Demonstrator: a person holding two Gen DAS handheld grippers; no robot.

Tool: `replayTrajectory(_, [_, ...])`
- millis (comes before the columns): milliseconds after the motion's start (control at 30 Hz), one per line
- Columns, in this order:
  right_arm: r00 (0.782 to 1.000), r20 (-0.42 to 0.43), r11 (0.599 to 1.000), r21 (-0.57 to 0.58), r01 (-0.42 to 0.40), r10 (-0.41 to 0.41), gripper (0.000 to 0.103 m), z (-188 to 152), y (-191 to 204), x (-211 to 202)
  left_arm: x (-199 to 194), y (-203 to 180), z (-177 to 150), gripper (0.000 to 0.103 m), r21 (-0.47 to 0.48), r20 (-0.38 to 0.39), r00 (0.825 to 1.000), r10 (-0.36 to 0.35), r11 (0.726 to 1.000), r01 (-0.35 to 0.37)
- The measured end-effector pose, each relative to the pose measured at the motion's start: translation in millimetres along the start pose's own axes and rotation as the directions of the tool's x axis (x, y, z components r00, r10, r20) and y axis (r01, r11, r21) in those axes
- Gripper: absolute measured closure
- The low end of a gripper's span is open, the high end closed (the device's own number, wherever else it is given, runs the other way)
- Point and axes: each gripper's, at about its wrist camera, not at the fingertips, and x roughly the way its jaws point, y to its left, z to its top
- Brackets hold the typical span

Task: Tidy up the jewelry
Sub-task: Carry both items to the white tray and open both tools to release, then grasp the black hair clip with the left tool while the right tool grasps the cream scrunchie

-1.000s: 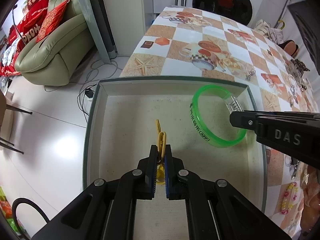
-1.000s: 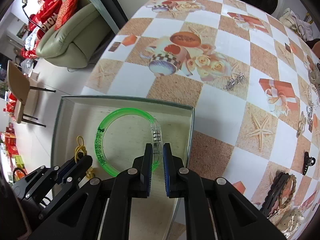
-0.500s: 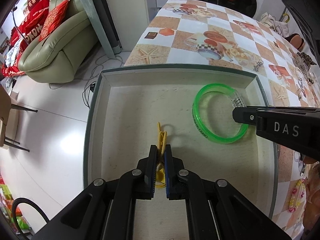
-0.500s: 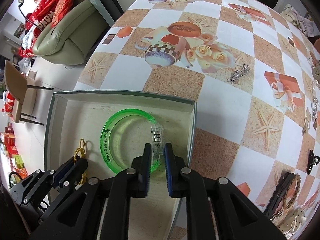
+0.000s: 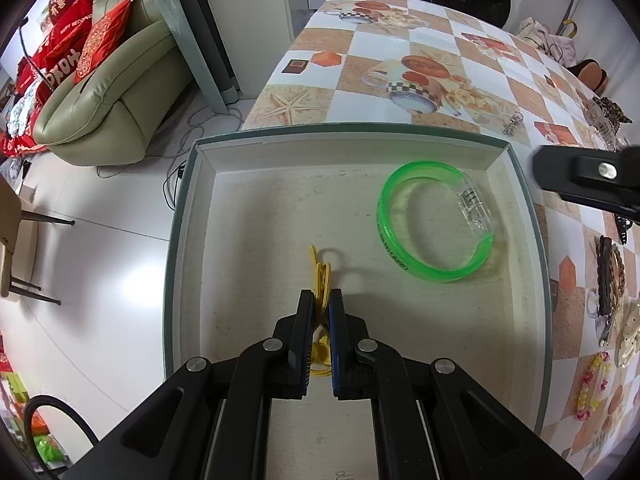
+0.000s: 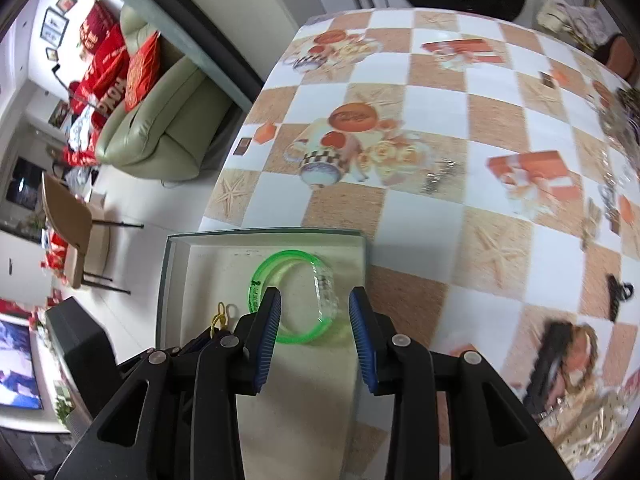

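A grey-green box with a pale floor sits at the table's near left edge. A green bangle with a clear clasp lies flat in its right half; it also shows in the right wrist view. My left gripper is shut on a yellow cord piece low over the box floor. My right gripper is open and empty, raised above the bangle; its body shows at the right edge of the left wrist view.
The checkered tablecloth carries loose jewelry: a silver chain, dark hair clips and bracelets, a bead bracelet. A sofa and chair stand off the table's left.
My right gripper let go of the green bangle, opened and rose away to the right. The bangle now lies flat in the box. My left gripper still holds the yellow cord.
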Motion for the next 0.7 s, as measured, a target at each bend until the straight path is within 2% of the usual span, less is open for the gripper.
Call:
replayTrajectory(100, [1.0, 0.014, 1.0, 0.023, 0.01, -0.01, 0.064, -7, -4, -10, -3, -2, 1, 0.091, 0.005, 0.003, 1.0, -0.004, 1.0, 0.004])
replayTrajectory(133, [1.0, 0.016, 0.999, 0.032, 0.009, -0.01, 0.064, -11, -8, -14, -4, -3, 1, 0.059, 0.008, 0.003, 1.0, 0.0, 1.0, 0.0])
replayTrajectory(167, [1.0, 0.02, 0.999, 0.042, 0.008, -0.009, 0.064, -15, -14, -19, -5, -4, 2, 0.0, 0.007, 0.005, 1.0, 0.008, 1.0, -0.008])
replayTrajectory(233, [1.0, 0.025, 0.998, 0.058, 0.01, -0.011, 0.064, -21, -21, -26, -13, -5, 2, 0.0, 0.002, 0.041, 0.998, 0.054, 0.999, -0.054])
replayTrajectory(400, [0.999, 0.04, 0.995, 0.095, 0.025, -0.029, 0.06, -33, -40, -41, -17, -11, 5, 0.0, 0.023, 0.04, 0.997, 0.061, 0.998, -0.062])
replayTrajectory(633, [0.998, 0.05, 0.985, 0.166, 0.039, -0.048, 0.023, -55, -74, -63, -31, -21, 4, 0.0, 0.067, 0.041, 0.996, 0.081, 0.994, -0.083])
replayTrajectory(700, [0.997, 0.055, 0.979, 0.197, 0.048, -0.06, 0.022, -63, -86, -69, -36, -26, 5, 0.0, 0.085, 0.045, 0.996, 0.076, 0.993, -0.08])
